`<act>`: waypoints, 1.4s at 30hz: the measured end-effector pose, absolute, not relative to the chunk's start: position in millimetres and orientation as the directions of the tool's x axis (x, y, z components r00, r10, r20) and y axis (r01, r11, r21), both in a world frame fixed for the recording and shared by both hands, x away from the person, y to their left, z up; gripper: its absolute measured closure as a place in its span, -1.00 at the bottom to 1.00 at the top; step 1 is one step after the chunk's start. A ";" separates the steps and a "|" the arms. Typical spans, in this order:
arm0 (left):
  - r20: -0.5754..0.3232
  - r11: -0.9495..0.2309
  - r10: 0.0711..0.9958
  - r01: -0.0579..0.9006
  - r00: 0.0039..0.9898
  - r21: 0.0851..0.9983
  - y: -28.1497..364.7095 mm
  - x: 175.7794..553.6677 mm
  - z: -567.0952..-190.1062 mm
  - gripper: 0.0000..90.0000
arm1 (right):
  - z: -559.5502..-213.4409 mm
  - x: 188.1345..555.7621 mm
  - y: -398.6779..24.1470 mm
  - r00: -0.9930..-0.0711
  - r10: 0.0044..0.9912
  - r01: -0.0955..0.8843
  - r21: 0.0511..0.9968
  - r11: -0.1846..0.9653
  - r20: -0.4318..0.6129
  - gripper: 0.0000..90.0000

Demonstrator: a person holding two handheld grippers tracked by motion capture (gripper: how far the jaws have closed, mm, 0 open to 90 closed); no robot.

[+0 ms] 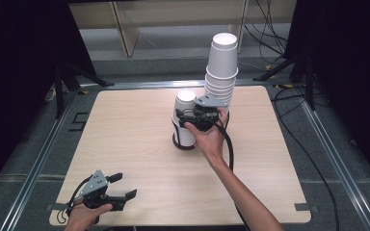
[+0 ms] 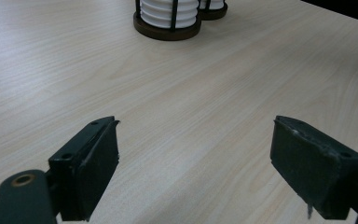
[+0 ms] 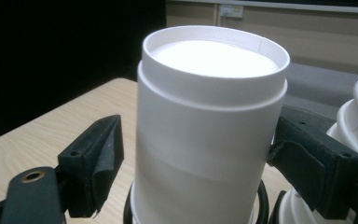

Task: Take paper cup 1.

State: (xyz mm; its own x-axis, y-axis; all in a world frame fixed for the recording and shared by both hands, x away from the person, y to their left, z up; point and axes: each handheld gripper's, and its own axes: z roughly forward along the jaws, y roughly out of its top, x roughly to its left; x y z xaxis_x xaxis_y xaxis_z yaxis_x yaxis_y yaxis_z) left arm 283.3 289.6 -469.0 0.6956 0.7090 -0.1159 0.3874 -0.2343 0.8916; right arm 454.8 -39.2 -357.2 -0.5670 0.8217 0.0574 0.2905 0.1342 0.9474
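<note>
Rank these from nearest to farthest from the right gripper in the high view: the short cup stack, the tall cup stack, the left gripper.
1. Short cup stack: between the right gripper's jaws.
2. Tall cup stack: just behind, to its right.
3. Left gripper: near table corner, far left.

Short stack of white paper cups (image 1: 185, 115), nested upside down with the flat base uppermost, standing upright in a round dark wire holder (image 1: 183, 142) near the middle of the pale wooden desk (image 1: 125, 144). In the right gripper view the top cup (image 3: 209, 121) shows its base rim and a seam at the upper right edge; its wall is smooth and undented. The rolled rims of the lower cups (image 2: 170, 11) appear as stacked white rings behind the holder's black vertical bars. A taller stack of identical white paper cups (image 1: 221, 67), also inverted and leaning slightly, stands just beside it in a second dark holder (image 2: 213, 10), on the far side.
</note>
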 end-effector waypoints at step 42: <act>-0.113 -0.250 0.702 0.391 0.703 0.886 288.7 282.1 -469.2 -0.66 | -334.9 457.0 -28.3 -0.474 0.879 0.244 0.968 0.064 0.061 -0.51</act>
